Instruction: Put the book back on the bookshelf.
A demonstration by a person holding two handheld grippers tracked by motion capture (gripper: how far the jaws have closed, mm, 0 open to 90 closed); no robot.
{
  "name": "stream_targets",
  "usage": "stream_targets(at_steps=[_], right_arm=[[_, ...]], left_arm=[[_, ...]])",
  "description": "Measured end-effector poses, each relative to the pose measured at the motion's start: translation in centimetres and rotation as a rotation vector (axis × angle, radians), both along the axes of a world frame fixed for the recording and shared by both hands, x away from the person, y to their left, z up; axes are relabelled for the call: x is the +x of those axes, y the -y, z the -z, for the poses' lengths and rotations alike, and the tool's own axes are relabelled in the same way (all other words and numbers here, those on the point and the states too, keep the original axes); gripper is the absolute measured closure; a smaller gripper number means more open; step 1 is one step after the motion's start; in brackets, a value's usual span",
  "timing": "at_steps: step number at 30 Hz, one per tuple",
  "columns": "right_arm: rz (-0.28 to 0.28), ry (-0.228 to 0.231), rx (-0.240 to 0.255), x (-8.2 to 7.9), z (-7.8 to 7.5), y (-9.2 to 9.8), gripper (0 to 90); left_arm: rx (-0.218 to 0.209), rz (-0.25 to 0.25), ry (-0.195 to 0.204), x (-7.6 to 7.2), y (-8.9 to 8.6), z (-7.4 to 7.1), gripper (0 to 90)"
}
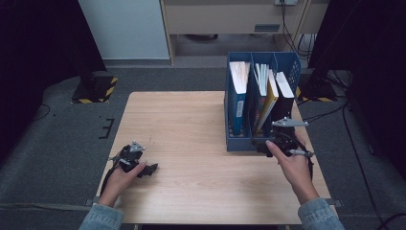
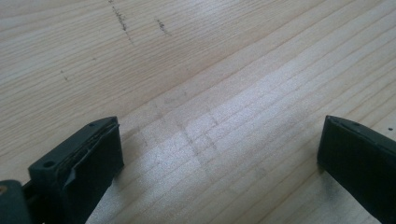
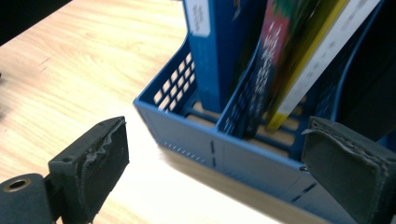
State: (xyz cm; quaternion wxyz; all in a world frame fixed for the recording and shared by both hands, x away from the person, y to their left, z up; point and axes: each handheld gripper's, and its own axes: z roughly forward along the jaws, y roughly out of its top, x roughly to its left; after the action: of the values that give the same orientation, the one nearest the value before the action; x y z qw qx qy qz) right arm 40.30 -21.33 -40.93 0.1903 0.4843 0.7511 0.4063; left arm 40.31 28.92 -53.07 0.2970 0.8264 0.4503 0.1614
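A blue three-slot file rack (image 1: 239, 143) stands at the back right of the wooden table (image 1: 182, 124). It holds a blue book (image 1: 238, 91) in its left slot, a yellow-edged book (image 1: 270, 96) leaning in the middle and a black book (image 1: 286, 93) at the right. My right gripper (image 1: 262, 145) is at the rack's near right corner, open. In the right gripper view its jaws (image 3: 219, 158) frame the rack's front wall (image 3: 187, 128) without touching it, below the blue book (image 3: 210, 51). My left gripper (image 1: 151, 168) rests low at the table's front left, open over bare wood (image 2: 219, 154).
Two black stands on yellow-and-black striped bases sit on the grey carpet, one at the back left (image 1: 93, 88) and one at the back right (image 1: 316, 91). Cables (image 1: 354, 143) trail over the floor to the right of the table. Bare wood lies between the grippers.
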Motion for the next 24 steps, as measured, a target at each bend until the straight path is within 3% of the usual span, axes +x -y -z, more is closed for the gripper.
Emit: stream_targets(at_steps=[11,18,24], right_arm=[[-0.028,-0.045,-0.013,-2.5,3.4,-0.5,9.4],[-0.029,-0.05,-0.018,-4.0,5.6,-1.1,9.6],[-0.041,-0.045,-0.064,-5.0,7.8,-2.3,7.7]], left_arm=[[-0.002,0.0,0.0,0.0,0.1,0.0,0.0],[0.001,0.002,-0.001,0.0,0.1,0.0,0.0],[0.001,0.005,0.003,0.0,0.1,0.0,0.0]])
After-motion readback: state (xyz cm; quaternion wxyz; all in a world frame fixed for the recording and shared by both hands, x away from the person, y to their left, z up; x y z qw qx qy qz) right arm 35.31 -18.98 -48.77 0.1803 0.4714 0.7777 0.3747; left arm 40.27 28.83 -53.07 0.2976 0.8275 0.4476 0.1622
